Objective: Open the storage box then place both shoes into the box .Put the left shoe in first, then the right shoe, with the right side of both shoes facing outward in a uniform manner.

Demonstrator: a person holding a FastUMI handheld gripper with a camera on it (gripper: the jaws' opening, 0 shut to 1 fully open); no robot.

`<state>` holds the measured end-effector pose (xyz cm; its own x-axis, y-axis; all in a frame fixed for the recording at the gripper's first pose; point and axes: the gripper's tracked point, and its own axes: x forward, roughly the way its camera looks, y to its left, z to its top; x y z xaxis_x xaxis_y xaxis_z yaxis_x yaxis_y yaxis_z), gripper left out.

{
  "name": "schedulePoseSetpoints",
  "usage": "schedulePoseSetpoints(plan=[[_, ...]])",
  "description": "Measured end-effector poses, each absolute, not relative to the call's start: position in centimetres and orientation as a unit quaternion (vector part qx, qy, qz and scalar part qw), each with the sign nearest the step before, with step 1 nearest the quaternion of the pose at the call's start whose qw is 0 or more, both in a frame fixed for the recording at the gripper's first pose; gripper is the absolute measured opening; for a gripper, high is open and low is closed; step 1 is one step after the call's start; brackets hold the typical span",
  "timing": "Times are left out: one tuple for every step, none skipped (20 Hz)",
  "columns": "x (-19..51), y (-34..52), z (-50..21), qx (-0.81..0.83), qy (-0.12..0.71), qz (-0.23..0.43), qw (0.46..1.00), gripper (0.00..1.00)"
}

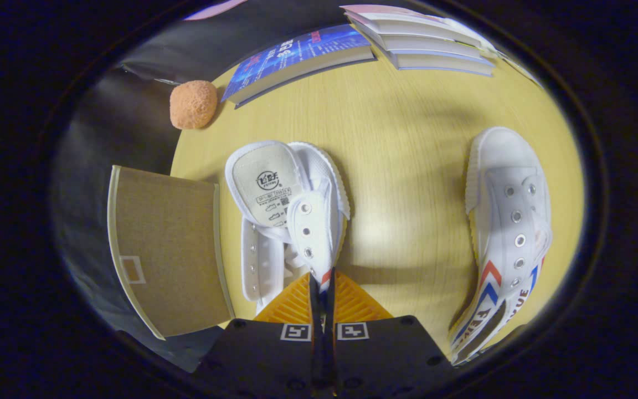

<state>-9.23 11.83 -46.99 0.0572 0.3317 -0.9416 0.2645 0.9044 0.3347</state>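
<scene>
1. Gripper (322,288) is clamped shut on the near shoe (288,213). Both fingers pinch a thin bit of its side wall, w/ only a sliver of fabric showing between them.
2. That shoe hangs or tips just ahead of the fingers, opening and insole turned up toward the camera, eyelet flaps splayed. Can't tell if the sole is on the table (402,166) or just off it.
3. Second shoe (504,233) lies well apart to the right, on its own, striped side showing. Leave it for now.
4. Storage box (166,249) sits just left of the held shoe, at the table edge. A tan panel faces up; can't tell if that's the lid laid open or the box's side, so check before moving over.
5. Step in hand, I'd say: carry the held shoe left into the box. Can't confirm from here it's the left shoe; worth a look.
6. Doing it well: grip is on thin canvas only, so move slow and keep it level, or the shoe may swing or slip out.
7. Lift clear of the box's wall before going across, then lower w/ the shoe's right side facing outward.
8. Orange ball (193,104) and books (302,61) at the far end are out of the way; no need to go near.
</scene>
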Motion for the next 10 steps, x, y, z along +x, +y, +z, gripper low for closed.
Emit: schedulePoseSetpoints(plan=[[-9.2, 12.2, -46.7, 0.234, 0.681, 0.026, 0.693, 0.03], [-9.1, 12.8, -46.1, 0.256, 0.676, 0.029, 0.690, 0.03], [-9.0, 13.3, -45.6, 0.276, 0.673, 0.033, 0.685, 0.03], [-8.8, 13.7, -44.7, 0.290, 0.667, 0.036, 0.685, 0.03], [-8.6, 13.9, -44.0, 0.301, 0.661, 0.041, 0.687, 0.03], [-8.1, 14.3, -43.0, 0.314, 0.654, 0.045, 0.687, 0.03], [-7.8, 14.8, -41.8, 0.329, 0.648, 0.045, 0.686, 0.03], [-7.3, 15.2, -40.6, 0.343, 0.640, 0.047, 0.686, 0.03], [-6.6, 15.5, -39.3, 0.352, 0.629, 0.052, 0.691, 0.03], [-5.9, 15.9, -37.9, 0.359, 0.619, 0.055, 0.696, 0.03]])
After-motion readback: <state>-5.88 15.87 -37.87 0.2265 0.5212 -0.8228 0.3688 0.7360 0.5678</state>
